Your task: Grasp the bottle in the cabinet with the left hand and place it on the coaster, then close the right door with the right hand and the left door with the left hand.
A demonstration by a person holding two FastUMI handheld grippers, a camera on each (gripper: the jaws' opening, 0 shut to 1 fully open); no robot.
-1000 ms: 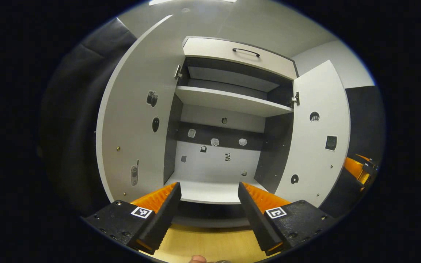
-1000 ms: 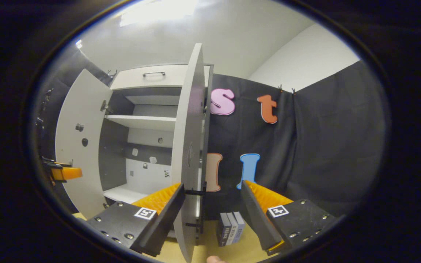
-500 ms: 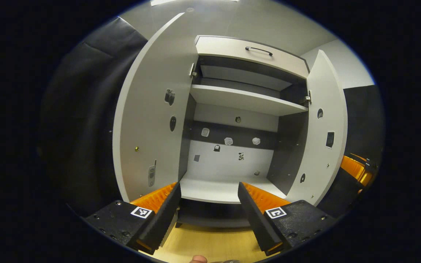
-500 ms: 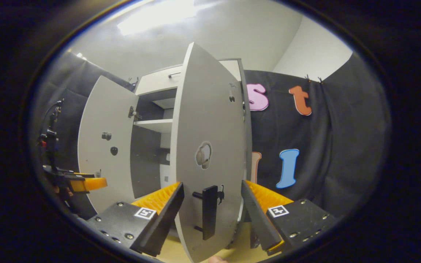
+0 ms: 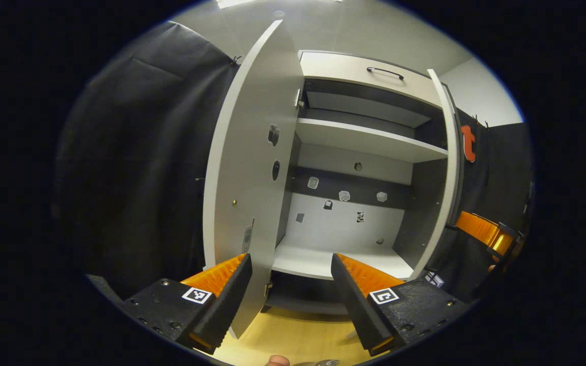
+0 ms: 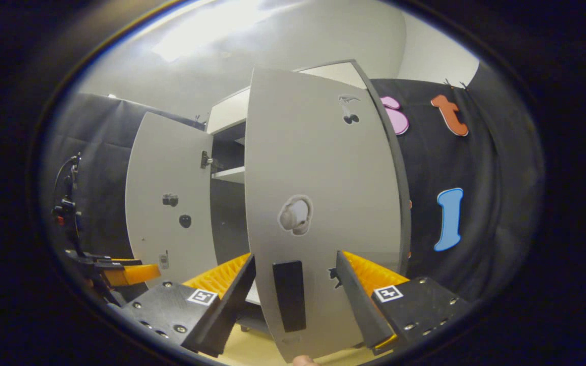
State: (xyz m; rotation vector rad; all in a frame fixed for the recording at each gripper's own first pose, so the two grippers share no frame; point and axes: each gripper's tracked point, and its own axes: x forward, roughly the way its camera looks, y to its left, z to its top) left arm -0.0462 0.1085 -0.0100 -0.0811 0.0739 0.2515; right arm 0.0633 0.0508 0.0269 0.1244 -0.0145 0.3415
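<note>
Item: cabinet [image 5: 359, 147], two-door, standing on a pale wooden table [image 5: 293, 335]; the shelves visible between the doors carry no bottle, and neither bottle nor coaster can be located from these views. Right door [image 6: 323, 203]: part-swung, its outer face toward the right hand-held gripper [image 6: 295, 277]; in the left gripper view it appears nearly edge-on at the cabinet's right side [image 5: 448, 168]. Its dark vertical handle [image 6: 289, 295], long axis upright, sits directly ahead of and between the right hand-held gripper's two fingers, which are spread wide and grip nothing; whether either finger touches the door face cannot be told. Left door [image 5: 252, 178]: wide open, standing out from the cabinet's left side, inner face with small stickers toward the cabinet opening; its free edge runs down just beside the left finger of the left hand-held gripper [image 5: 290, 282], which is likewise spread wide and empty, pointed into the cabinet's lower shelf [image 5: 333, 259]. The left hand-held gripper also appears low at the far left of the right gripper view, beside the left door [image 6: 120, 274]; the right one shows at the cabinet's right in the left gripper view [image 5: 481, 234]. Judgement: the right door is the step in hand; it lies squarely before the right hand-held gripper, so a push forward toward the cabinet front should seat it. The left door, nearer the left hand-held gripper, follows, needing a sweep from its outer side.
</note>
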